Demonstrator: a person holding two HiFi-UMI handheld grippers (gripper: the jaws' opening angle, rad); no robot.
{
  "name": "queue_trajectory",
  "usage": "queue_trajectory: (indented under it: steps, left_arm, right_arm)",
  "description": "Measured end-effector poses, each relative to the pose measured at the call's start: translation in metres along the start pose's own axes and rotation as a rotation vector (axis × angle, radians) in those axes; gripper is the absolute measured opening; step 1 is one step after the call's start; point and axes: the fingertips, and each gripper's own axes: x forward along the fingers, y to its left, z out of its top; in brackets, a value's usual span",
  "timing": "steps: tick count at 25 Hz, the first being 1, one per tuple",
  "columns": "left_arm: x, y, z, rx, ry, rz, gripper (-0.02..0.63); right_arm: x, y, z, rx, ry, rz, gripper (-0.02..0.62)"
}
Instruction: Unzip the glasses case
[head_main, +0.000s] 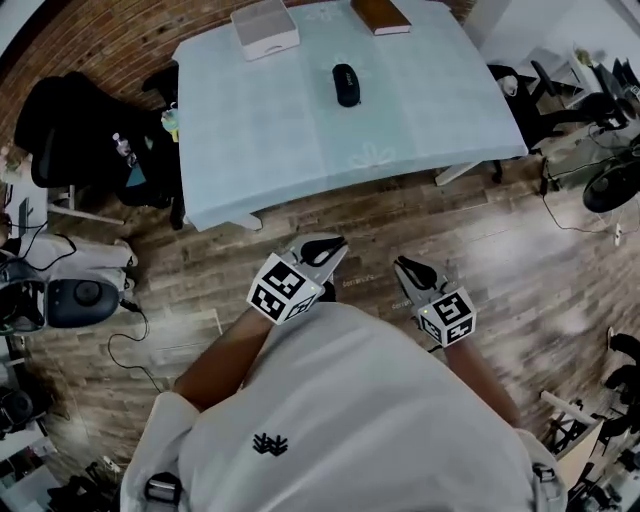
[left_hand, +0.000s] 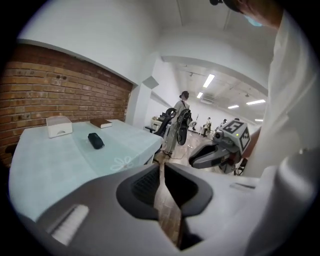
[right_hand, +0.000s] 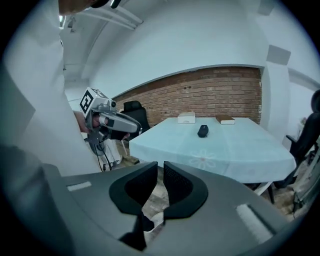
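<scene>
While both grippers hang over the wooden floor close to the person's body, the black glasses case lies on the bench, well apart from them. The left gripper and right gripper each have jaws drawn nearly together, a thin slit between, holding nothing

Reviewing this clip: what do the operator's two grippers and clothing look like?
The left gripper and right gripper both have pale grey bodies with tapered jaws lined by black ribbed pads. Each carries a white cube printed with black square markers. No cables show on either. The person wears a white short-sleeved shirt with a small black emblem.
</scene>
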Motion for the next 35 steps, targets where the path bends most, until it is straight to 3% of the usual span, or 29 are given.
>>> queue_trajectory:
  steps: [4, 8, 16, 24, 30, 35]
  left_arm:
    - [0.029, 0.070, 0.032, 0.050, 0.023, -0.030, 0.058]
    - [0.055, 0.129, 0.063, 0.065, 0.015, -0.002, 0.058]
    - [0.132, 0.217, 0.111, 0.022, 0.020, 0.139, 0.058]
    - [0.205, 0.308, 0.124, -0.037, 0.123, 0.298, 0.058]
    - [0.237, 0.364, 0.107, -0.061, 0.247, 0.394, 0.058]
    - [0.259, 0.396, 0.097, -0.052, 0.310, 0.394, 0.058]
  right_arm:
    - [0.047, -0.056, 0.038, -0.010, -0.009, -0.054, 0.017]
    - [0.090, -0.103, 0.063, -0.038, 0.005, -0.067, 0.017]
    - [0.163, -0.204, 0.081, -0.132, 0.075, 0.063, 0.017]
    - [0.256, -0.297, 0.077, -0.189, 0.173, 0.208, 0.039]
    - [0.318, -0.308, 0.051, -0.211, 0.233, 0.335, 0.061]
    - [0.352, -0.310, 0.049, -0.260, 0.256, 0.340, 0.072]
